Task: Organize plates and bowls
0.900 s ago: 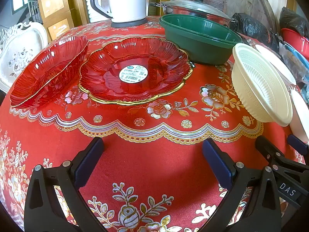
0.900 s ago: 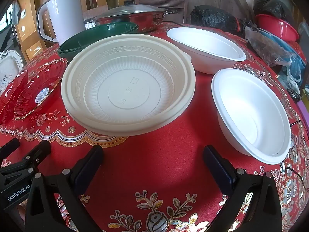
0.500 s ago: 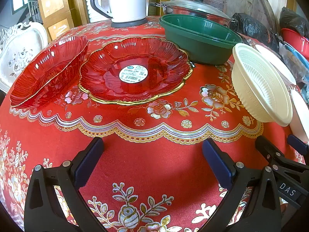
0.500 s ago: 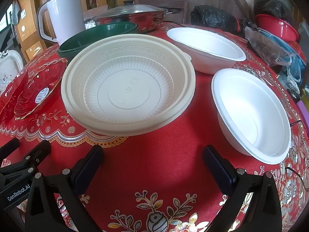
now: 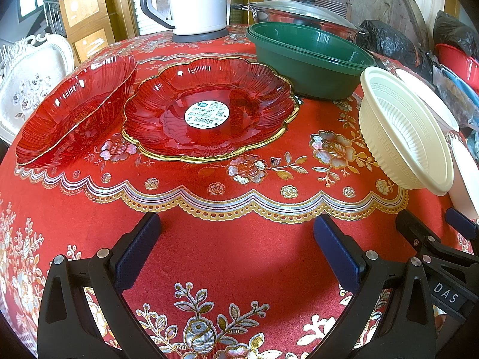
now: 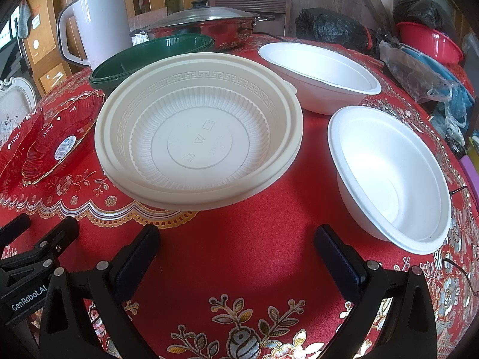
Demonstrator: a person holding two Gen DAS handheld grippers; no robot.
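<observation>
Two red glass plates lie on the red tablecloth: one with a round label (image 5: 209, 110) straight ahead of my left gripper (image 5: 236, 239), the other (image 5: 74, 110) to its left. Behind them stand stacked green bowls (image 5: 308, 62). Stacked cream bowls (image 6: 197, 128) sit just beyond my right gripper (image 6: 236, 242), with a white bowl (image 6: 389, 176) to the right and another white bowl (image 6: 317, 74) behind. Both grippers hover over the near cloth, open, with nothing between their fingers. The cream bowls (image 5: 404, 131) also show at the right of the left wrist view.
A white jug (image 5: 194, 0) and a lidded steel pot (image 6: 203, 24) stand at the back of the table. Black bags (image 6: 332, 30), a red basin (image 6: 428, 42) and a plastic bag (image 6: 416, 74) crowd the far right. A white chair (image 5: 30, 83) stands off the left edge.
</observation>
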